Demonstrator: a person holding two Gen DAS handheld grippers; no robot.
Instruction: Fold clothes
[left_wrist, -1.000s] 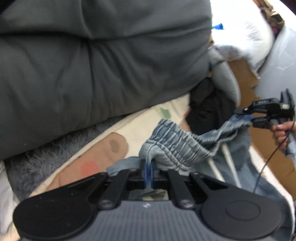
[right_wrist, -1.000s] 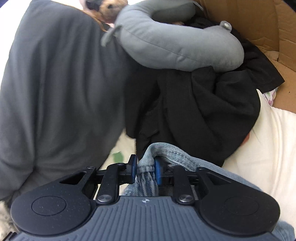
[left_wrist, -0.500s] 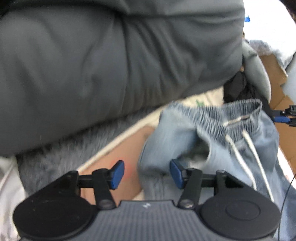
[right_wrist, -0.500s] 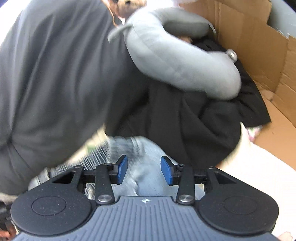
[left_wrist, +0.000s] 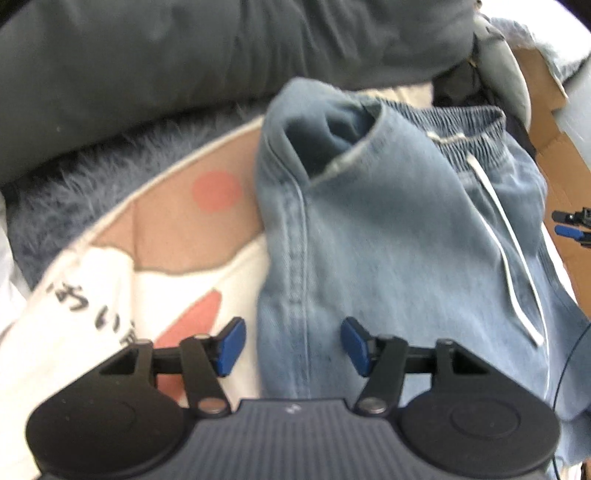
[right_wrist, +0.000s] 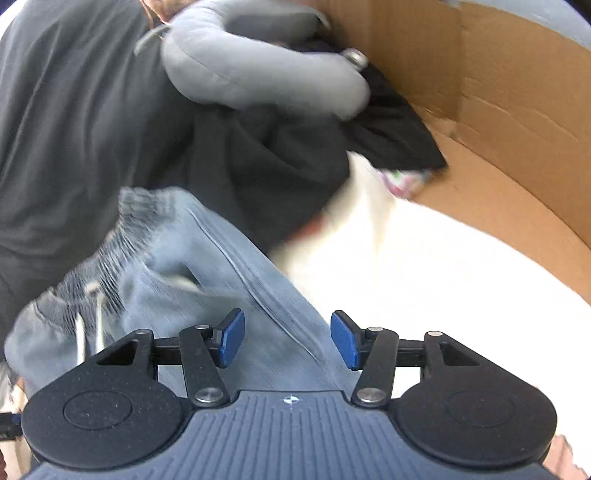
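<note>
**Both grippers free, jeans laid out waistband-up**

Left gripper (left_wrist: 293, 345): fingers wide, nothing between them. Right gripper (right_wrist: 288, 339): fingers wide too, empty.

Light-blue jeans (left_wrist: 388, 251) lie spread on a printed cream blanket (left_wrist: 177, 236), elastic waistband (left_wrist: 458, 125) at the far end, white drawstring (left_wrist: 517, 258) trailing down the front. A pocket or fold at the upper left of the garment stands open and rumpled. Grey duvet (left_wrist: 147, 59) bunched behind; a black garment (right_wrist: 280, 147) and a grey neck pillow (right_wrist: 258, 70) sit beyond the waistband, cardboard box (right_wrist: 498, 92) to the right.

Relative position: the left fingers straddle the jeans' left side seam, just above the cloth; contact cannot be told. In the right wrist view the denim runs under and between the fingers, its right edge passing near the right-hand finger.

Step, as I read it: garment laid flat, first fold not yet made. Next move likely calls for pinching the cloth at two matching points along one side and carrying it across. Both views are motion-blurred.
</note>
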